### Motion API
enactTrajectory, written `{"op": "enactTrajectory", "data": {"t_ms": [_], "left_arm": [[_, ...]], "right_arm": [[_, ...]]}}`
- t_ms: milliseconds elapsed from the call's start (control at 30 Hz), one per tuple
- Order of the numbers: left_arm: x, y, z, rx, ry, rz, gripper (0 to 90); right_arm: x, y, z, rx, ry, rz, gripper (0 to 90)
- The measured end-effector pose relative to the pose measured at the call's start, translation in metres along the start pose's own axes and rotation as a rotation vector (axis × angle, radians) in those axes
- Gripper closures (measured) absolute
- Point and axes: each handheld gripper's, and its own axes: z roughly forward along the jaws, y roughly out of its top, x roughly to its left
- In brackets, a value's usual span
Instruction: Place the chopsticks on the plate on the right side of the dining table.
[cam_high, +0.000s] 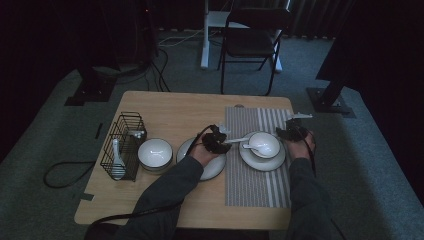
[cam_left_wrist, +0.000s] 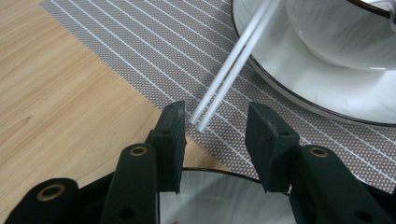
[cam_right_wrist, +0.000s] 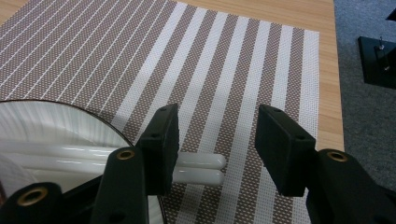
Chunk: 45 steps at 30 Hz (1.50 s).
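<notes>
Both chopsticks (cam_left_wrist: 233, 60) overhanging plate (cam_left_wrist: 299, 84) rim

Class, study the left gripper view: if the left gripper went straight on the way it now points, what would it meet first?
Probably the white chopsticks: their tips lie just ahead between the open jaws of the left gripper, untouched. Beyond them come the plate and bowl.

Chopsticks (cam_left_wrist: 233, 60): upper ends cut off by top edge, left gripper view; far lengths hidden behind a jaw, right gripper view. Bowl (cam_left_wrist: 345, 32): cropped at top and right. Items in wire basket (cam_high: 122, 145): too small and dim to identify.
</notes>
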Motion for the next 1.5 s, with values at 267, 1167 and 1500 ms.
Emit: {"op": "enactTrajectory", "data": {"t_ms": [267, 1167, 1500], "left_arm": [[0.0045, -0.0006, -0.0025, -0.013, 0.012, -0.020, 58.1], [0.0056, -0.0031, 0.0011, 0.006, 0.036, -0.016, 59.2], [0.0074, -0.0005, 0.0030, 0.028, 0.052, -0.020, 71.8]], "right_arm": [[0.0010, -0.0001, -0.0019, -0.001, -0.001, 0.002, 49.3], [-0.0071, -0.0088, -0.0086, -0.004, -0.015, 0.009, 49.0], [-0.0074, -0.0091, -0.0094, -0.006, -0.016, 0.009, 48.9]]}}
